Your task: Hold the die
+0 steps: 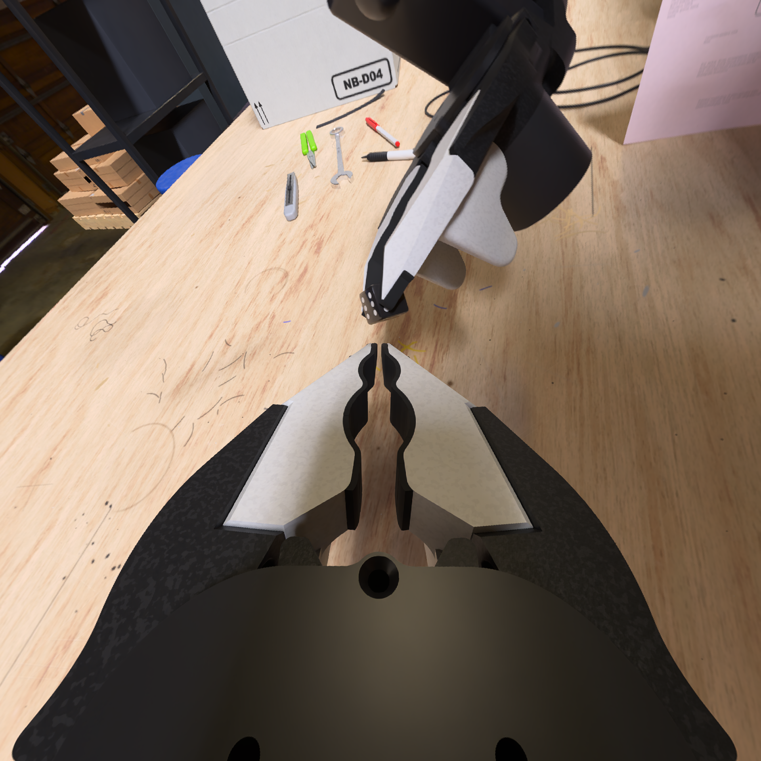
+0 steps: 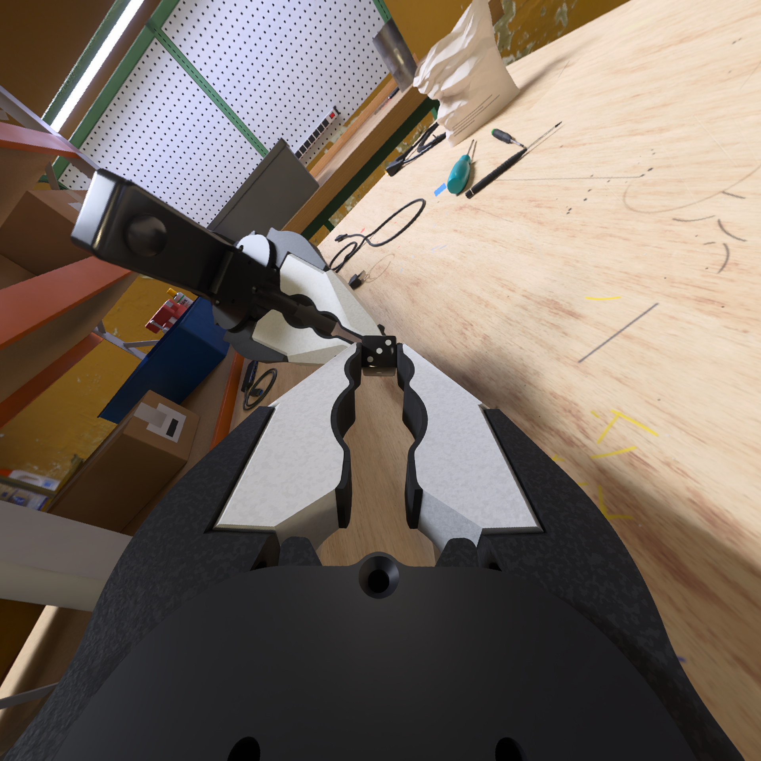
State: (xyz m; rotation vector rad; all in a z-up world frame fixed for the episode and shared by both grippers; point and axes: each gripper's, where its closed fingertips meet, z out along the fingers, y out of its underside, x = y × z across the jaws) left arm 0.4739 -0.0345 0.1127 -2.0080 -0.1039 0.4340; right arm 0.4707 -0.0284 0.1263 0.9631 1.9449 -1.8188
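Left tool (image 1: pixel 379 348): clenched on nothing, tips nearly touching with a thin slit between, hovering over bare tabletop (image 1: pixel 173 296) just short of the die. Pointed straight at the die, idle.

Die (image 2: pixel 379 355): black, white pips, pinched at the very tips of the right tool (image 2: pixel 379 358), one finger on each opposite face. Seen from the left wrist view, die (image 1: pixel 376 308) sits low at the tabletop, well away from every edge; touching the wood or lifted a hair, hard to tell, shadow right under it.

Right tool (image 1: pixel 389 300): grasping the die, coming down steeply, jaws parted only by the die's width.

For a good hold: keep squeeze steady, no regrip, since contact is at the fingertips only and little pad overlap means easy twist-out. Keep faces flat against the pads, no rolling onto a corner. If lifting, go straight up and slow. Keep left tool clear, no nudging; close enough now to knock the die loose.

Toward the far edge: utility knife (image 1: pixel 290 197), green pliers (image 1: pixel 309 147), wrench (image 1: pixel 339 155), two markers, white box (image 1: pixel 296 53). All well apart, no interference.
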